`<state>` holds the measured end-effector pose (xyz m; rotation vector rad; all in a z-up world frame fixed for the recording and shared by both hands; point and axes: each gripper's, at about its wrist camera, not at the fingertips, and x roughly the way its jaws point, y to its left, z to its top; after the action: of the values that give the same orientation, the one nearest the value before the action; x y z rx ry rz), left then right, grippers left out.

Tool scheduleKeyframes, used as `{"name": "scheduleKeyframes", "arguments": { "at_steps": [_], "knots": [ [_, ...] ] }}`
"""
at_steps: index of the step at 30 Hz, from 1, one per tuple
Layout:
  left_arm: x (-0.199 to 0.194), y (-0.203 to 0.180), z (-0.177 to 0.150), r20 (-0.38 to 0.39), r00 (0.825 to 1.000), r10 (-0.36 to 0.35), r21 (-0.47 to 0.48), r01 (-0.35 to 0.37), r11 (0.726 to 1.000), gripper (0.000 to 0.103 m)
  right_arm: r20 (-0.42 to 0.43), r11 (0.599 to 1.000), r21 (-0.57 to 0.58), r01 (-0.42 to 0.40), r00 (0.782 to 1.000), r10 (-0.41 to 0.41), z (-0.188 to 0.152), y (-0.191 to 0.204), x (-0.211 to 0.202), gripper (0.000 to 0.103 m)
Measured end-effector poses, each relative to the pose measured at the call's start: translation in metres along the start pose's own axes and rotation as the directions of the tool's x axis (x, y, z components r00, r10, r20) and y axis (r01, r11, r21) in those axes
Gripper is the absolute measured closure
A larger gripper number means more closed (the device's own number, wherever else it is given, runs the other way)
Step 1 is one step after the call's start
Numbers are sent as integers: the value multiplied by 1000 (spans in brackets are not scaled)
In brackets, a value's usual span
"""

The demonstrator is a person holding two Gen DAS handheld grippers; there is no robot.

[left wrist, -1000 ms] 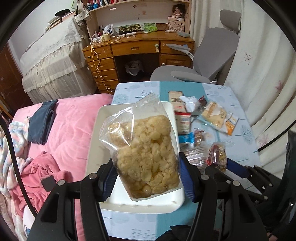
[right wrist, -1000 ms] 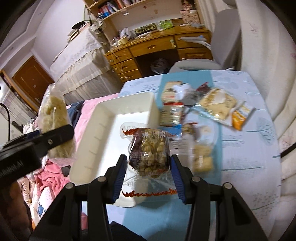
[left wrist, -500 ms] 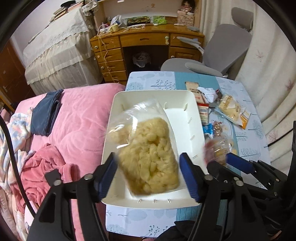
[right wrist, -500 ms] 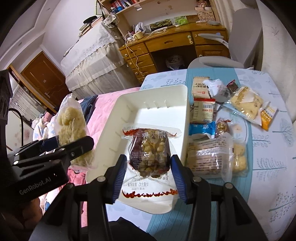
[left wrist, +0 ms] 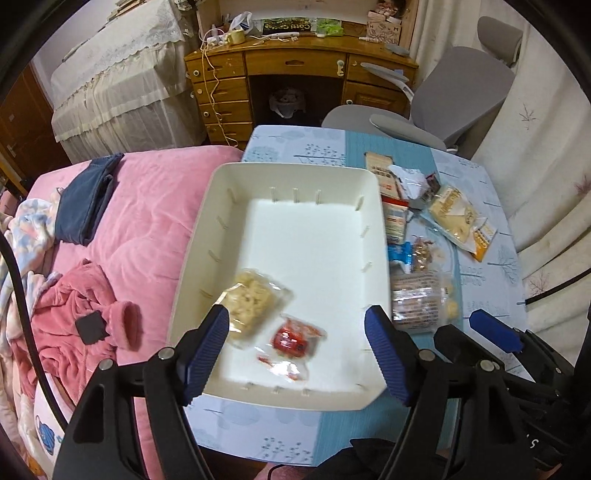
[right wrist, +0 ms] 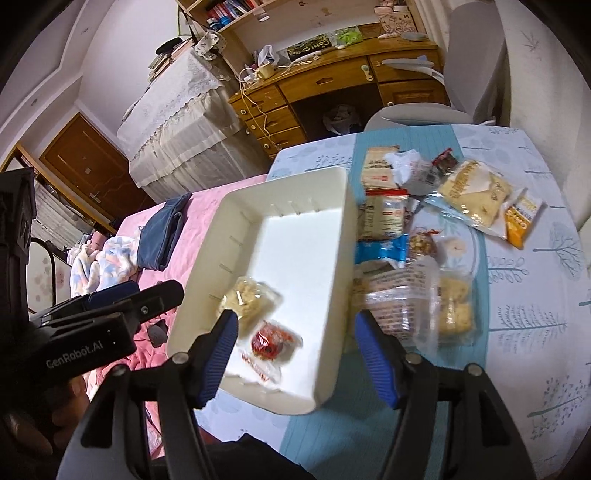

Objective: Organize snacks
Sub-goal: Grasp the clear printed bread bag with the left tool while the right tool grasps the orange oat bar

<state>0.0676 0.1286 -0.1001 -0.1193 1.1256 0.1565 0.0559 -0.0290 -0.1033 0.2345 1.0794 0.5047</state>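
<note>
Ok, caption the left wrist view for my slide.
Open left gripper above white bin holding two snack packets.

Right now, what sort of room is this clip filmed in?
Most likely a bedroom used as a study: a bed with a pink quilt beside the snack table, a wooden desk under bookshelves, and a grey office chair.

White tray (left wrist: 288, 173), pink bedspread (left wrist: 147, 206), pale-blue tree-patterned tablecloth (right wrist: 535, 295), blue-padded claws.

Wooden desk (left wrist: 295, 70) at far wall, grey office chair (left wrist: 454, 99) just right of it. Lace-covered furniture (left wrist: 110, 77) left of desk; pink bedspread (left wrist: 147, 221) nearer, folded navy garment (left wrist: 86, 199) on it.
</note>
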Motion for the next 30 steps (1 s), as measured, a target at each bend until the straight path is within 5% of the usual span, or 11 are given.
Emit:
{"name": "scheduleKeyframes", "arguments": {
  "at_steps": [12,19,26,30],
  "knots": [
    [10,-60,-6,-36,995,-94,-95,91,991,25,-44,999,34,30,999,-28,6,-68,-26,37],
    [25,-92,-8,-69,988,-136,-227,117,967,21,-68,998,55,39,997,-35,18,-117,-36,37],
    [47,-106,-6,-127,980,-153,-476,75,876,17,-92,992,113,57,995,-47,36,-169,-35,36],
    [61,-106,-9,-164,977,-139,-602,13,798,12,-95,980,180,80,993,-63,49,-202,-30,24]
  ]
}}
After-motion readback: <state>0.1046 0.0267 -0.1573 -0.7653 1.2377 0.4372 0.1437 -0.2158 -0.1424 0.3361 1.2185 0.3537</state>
